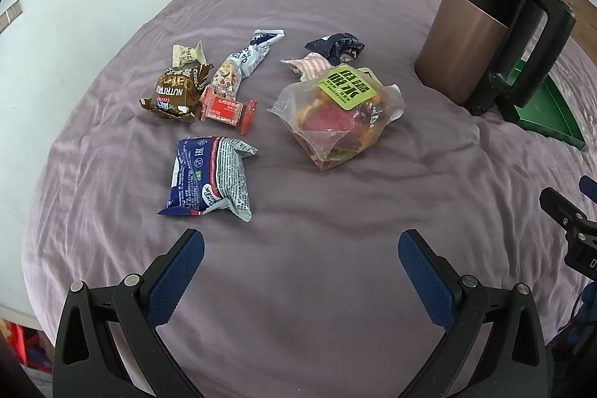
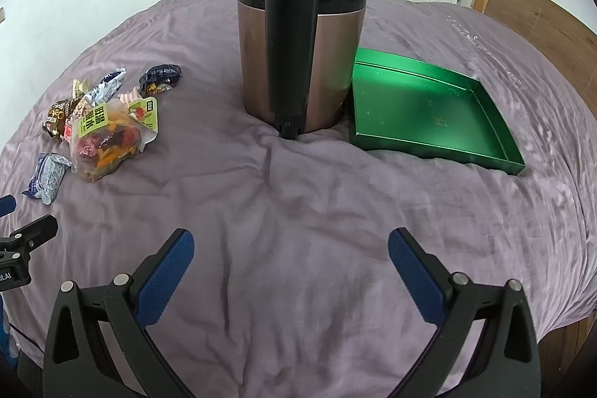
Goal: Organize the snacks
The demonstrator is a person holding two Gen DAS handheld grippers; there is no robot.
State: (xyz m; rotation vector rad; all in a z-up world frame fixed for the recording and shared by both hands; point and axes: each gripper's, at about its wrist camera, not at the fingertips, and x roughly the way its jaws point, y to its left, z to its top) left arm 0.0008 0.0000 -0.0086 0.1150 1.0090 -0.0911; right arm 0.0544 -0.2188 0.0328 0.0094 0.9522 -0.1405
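While both pairs of jaws stood spread wide with nothing between them, the left gripper (image 1: 300,248) and the right gripper (image 2: 291,247) hovered over bare purple bedsheet (image 2: 298,174), each well short of any snack. Nearest the left gripper lay a blue-and-white packet (image 1: 209,174). Beyond it sat a red wrapped bar (image 1: 227,110) touching a brown packet (image 1: 175,94), with a small beige sweet (image 1: 188,55) and a long pale packet (image 1: 242,62) just behind. To their right lay a clear bag with a green label (image 1: 335,114), and past that a pink-striped wrapper (image 1: 309,68) and a dark blue wrapper (image 1: 335,45). An upright kettle (image 2: 302,36) stood between the snacks and a green tray (image 2: 429,107), which sat just beside it.

The tray held nothing, and every snack rested loose on the sheet. By my reading the sorting had not begun: if the tray was the destination, all the packets were left to move.
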